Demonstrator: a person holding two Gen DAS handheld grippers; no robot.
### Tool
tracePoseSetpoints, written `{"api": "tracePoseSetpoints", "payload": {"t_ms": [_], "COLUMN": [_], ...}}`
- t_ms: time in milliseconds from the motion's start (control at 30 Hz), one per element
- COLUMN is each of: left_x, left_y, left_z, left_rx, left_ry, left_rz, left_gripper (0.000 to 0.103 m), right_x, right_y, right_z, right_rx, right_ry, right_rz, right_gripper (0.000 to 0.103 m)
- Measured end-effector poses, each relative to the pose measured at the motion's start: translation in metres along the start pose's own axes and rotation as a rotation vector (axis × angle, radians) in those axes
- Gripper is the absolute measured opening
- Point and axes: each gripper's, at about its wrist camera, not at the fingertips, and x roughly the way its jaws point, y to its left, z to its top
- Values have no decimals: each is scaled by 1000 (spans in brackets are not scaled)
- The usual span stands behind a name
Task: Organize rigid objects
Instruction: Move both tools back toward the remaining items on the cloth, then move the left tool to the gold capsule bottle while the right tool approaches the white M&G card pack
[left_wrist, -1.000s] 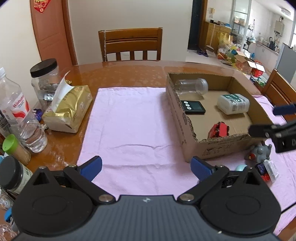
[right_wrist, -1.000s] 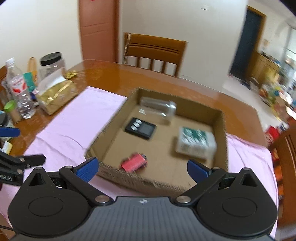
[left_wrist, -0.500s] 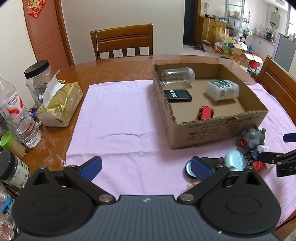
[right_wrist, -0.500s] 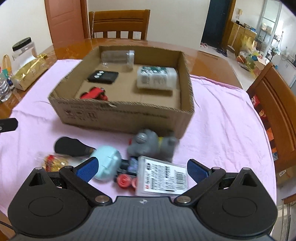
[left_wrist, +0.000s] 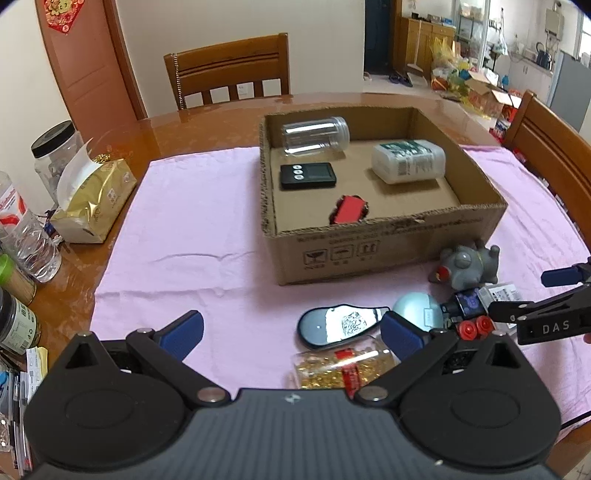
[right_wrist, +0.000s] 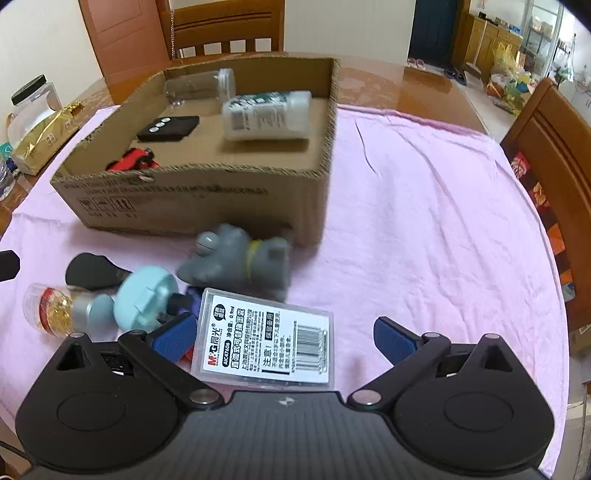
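Clear case (right_wrist: 266, 341) between right gripper (right_wrist: 284, 338) fingers

The grey toy (right_wrist: 236, 264) is motion-blurred, and the red car (left_wrist: 348, 209) sits half hidden (behind the box wall (left_wrist: 384, 240))

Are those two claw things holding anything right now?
No. The left gripper and right gripper are both open and empty; the plastic case just lies between the right one's fingers.

A brown wooden chair (left_wrist: 229, 70) stands at the far side of the shiny bench (left_wrist: 207, 122). Behind it are a white wall (left_wrist: 236, 22) and a brown door (left_wrist: 85, 62). Daylight fills the room on the right.
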Motion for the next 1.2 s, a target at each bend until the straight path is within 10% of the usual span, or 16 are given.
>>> {"api": "tracePoseSetpoints", "payload": {"t_ms": [1200], "left_x": [27], "left_y": [-33], "left_z": [-36], "left_rx": [44], "left_ry": [89], "left_rz": [5], "left_gripper": [102], "right_x": [12], "right_y": [-17], "right_z": [-51], "right_rx": [-145], "right_ry": [7], "right_rz": [15], "right_gripper": [103]}}
